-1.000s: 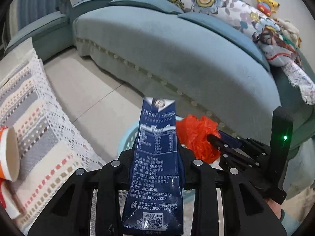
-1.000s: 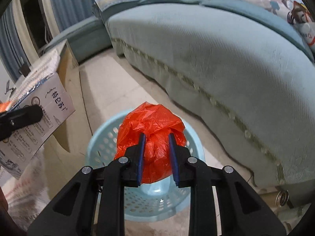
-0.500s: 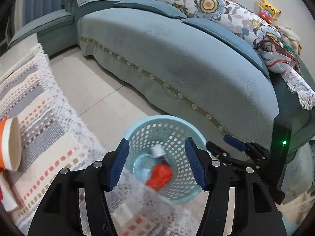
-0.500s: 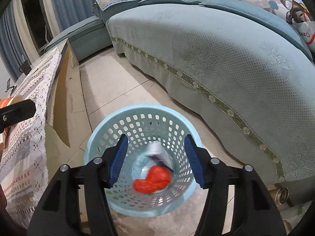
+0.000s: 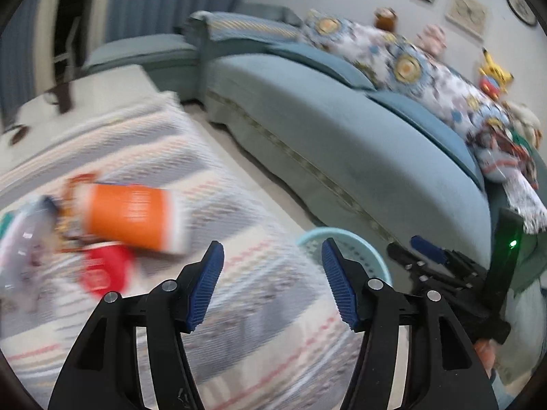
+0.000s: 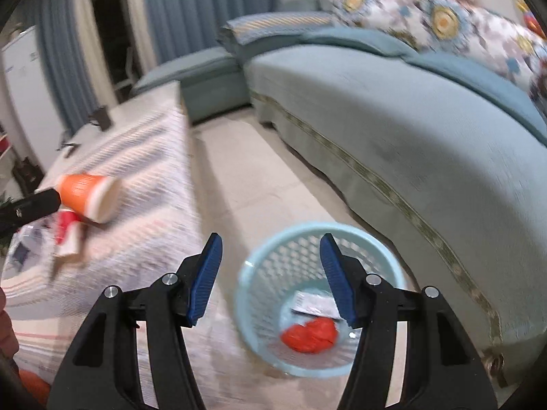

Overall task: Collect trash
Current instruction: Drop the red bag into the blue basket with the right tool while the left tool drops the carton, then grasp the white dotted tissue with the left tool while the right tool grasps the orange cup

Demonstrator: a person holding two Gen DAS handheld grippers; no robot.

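Both tongs are standing apart and gripping nothing, the left tongs having just been opening over the striped table, the right tongs above the pale blue basket. A red bag and a carton are lying inside the basket; an orange cup is lying on the table

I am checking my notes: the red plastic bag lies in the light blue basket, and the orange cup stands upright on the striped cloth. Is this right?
Not fully. In the right wrist view the orange cup lies on its side on the striped cloth. The red plastic bag is indeed in the light blue basket.
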